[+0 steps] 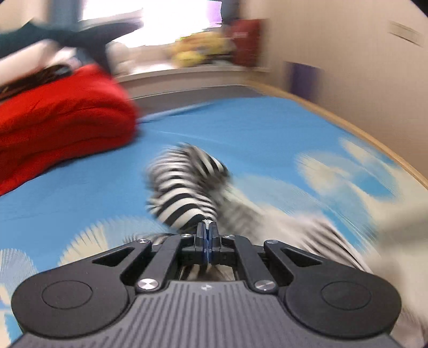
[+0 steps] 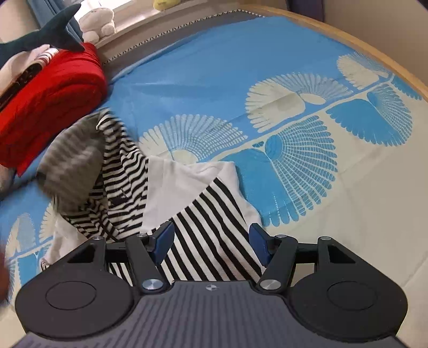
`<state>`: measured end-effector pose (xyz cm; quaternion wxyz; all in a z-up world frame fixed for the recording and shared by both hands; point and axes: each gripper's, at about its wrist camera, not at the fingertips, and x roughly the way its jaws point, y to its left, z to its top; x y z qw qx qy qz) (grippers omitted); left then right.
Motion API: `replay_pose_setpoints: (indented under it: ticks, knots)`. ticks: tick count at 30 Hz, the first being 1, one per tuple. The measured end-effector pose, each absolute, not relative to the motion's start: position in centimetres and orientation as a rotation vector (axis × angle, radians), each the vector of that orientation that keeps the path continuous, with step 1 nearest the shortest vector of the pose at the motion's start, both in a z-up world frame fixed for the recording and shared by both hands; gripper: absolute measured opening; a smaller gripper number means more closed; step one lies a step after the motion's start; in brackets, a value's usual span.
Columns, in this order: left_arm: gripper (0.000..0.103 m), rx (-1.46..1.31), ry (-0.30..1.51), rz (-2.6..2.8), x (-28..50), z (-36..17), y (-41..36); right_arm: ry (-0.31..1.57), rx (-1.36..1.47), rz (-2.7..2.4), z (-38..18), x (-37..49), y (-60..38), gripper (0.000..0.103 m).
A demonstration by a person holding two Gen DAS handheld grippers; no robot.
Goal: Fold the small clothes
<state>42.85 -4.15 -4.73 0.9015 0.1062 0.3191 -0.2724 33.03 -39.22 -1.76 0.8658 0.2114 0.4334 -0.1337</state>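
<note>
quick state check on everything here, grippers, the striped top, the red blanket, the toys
left gripper: shut on the striped top, view blurred
right gripper: open, holding nothing, above the top
striped top: crumpled, partly lifted at one end, not folded
red blanket: folded, lying on the bed
bed sheet: spread flat
shark toy: lying on the blanket

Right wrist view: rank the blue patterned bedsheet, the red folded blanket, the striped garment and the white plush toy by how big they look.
1. Blue patterned bedsheet, filling most of the frame.
2. Striped garment and red folded blanket: similar; the garment lies nearer the camera, so unranked.
3. White plush toy, small and farthest back.
</note>
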Motion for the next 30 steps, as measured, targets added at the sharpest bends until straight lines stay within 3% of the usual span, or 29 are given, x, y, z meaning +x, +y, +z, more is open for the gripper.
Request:
replay_pose_setpoints:
  ticks: [3,7,8,9,10,16,18,20,22,27,30]
  knots:
    - [0.001,0.222,0.771,-0.665,34.6,-4.8,-1.9,0.884,0.47,-0.3,-1.4,32.4,-39.7,0.064]
    - [0.007,0.242,0.929,-0.695,30.4,-5.2,0.6,0.858,0.497,-0.304,-1.1,31.8,-39.8,0.063]
    - [0.014,0.208,0.894,-0.66,30.5,-5.0,1.4,0.855,0.502,-0.3,-1.1,31.7,-39.7,0.062]
    - [0.031,0.129,0.872,-0.613,31.3,-4.9,2.3,0.85,0.509,-0.291,-1.2,31.7,-39.4,0.062]
    - [0.034,0.04,0.881,-0.562,32.6,-5.3,3.3,0.846,0.518,-0.278,-1.3,31.6,-39.2,0.061]
    - [0.035,-0.427,1.114,-0.341,39.6,-11.6,5.3,0.89,0.554,-0.137,-2.3,32.8,-36.1,0.058]
    - [0.04,-0.478,1.165,-0.355,39.5,-13.4,5.1,0.918,0.585,-0.089,-2.8,33.6,-35.1,0.058]
    - [0.039,-0.479,1.192,-0.328,39.4,-14.5,4.8,0.937,0.597,-0.052,-3.0,34.2,-34.4,0.058]
    - [0.001,-0.494,1.151,-0.305,38.8,-14.3,4.8,0.956,0.596,-0.026,-3.2,34.6,-33.8,0.058]
    - [0.0,-0.414,0.92,-0.65,36.8,-10.0,0.9,0.948,0.638,0.034,-2.9,34.5,-34.6,0.058]
    - [0.001,-0.29,1.047,-0.897,35.3,-10.7,-3.4,0.883,0.659,0.068,-1.6,34.2,-36.0,0.06]
